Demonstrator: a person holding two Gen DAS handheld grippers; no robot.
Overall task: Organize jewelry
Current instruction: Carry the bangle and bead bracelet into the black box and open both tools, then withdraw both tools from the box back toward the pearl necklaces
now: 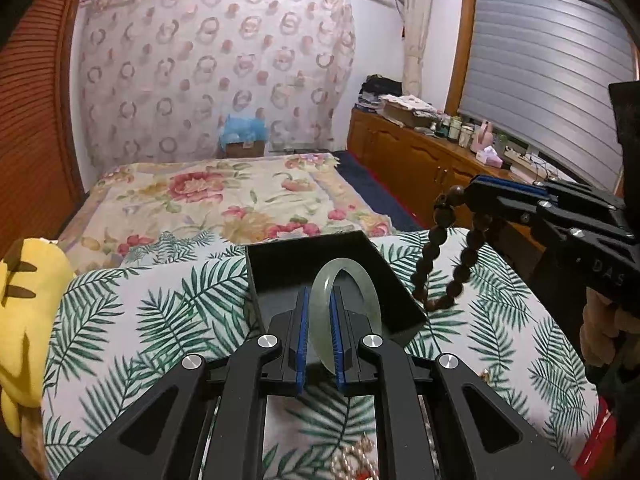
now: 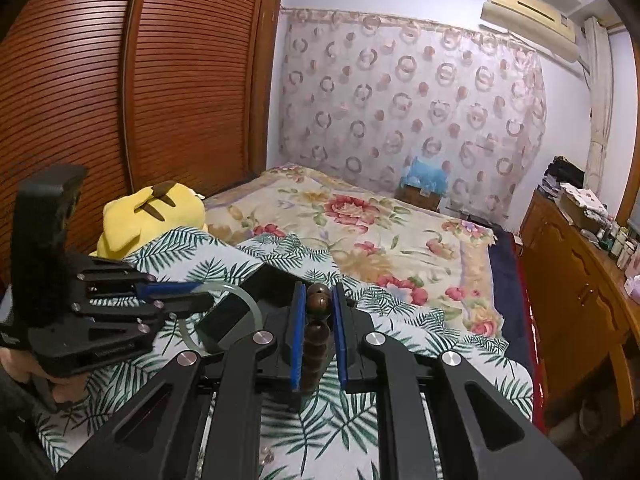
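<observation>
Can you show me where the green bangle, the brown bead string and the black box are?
pale green jade bangle (image 1: 362, 280): left wrist view, top right of its arc.
dark brown wooden bead string (image 1: 424, 268): left wrist view, left hanging strand.
open black square box (image 1: 304, 258): left wrist view, inside back wall.

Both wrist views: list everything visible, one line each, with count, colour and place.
jade bangle: one, pale green, held over the black box
black box: one, open, on leaf-print cover
bead bracelet: one, dark brown, hanging from right gripper
plush toy: one, yellow, left of the cover
leaf-print cover: one, green on white
floral blanket: one, on bed behind
left gripper: black, blue pads, shut on bangle
right gripper: black, blue pads, shut on beads
</observation>
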